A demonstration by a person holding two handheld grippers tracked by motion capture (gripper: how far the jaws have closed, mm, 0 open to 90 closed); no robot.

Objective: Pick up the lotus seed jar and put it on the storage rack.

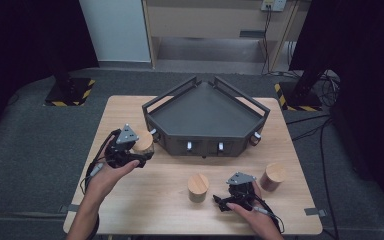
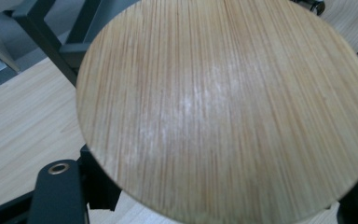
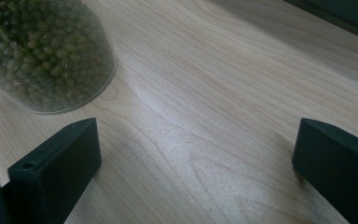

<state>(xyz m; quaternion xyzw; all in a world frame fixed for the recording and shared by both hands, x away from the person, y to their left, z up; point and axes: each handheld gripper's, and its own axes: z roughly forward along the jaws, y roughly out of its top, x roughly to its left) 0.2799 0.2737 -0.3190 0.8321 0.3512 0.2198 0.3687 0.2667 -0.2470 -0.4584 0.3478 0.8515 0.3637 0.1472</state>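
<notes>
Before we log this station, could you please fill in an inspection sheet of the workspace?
Surface: wooden table, bare between items.
Job's things: jar with wooden lid held beside the dark corner tray, which has nothing in it; bean jar and third jar standing on the table.
Clutter: nothing seen.
Tongs: left tongs shut on the jar; right tongs open, nothing between them.
Cables: one trails from each; more on the floor at right.
Surroundings: grey carpet, dark curtains.

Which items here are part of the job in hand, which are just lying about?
In the job:
- left gripper, shut on the wooden-lidded jar
- dark corner tray right beside that jar, probably where it goes

Lying about for now:
- jar of green beans at mid-table
- brown jar on the right
- right gripper, open, resting on the table
</notes>
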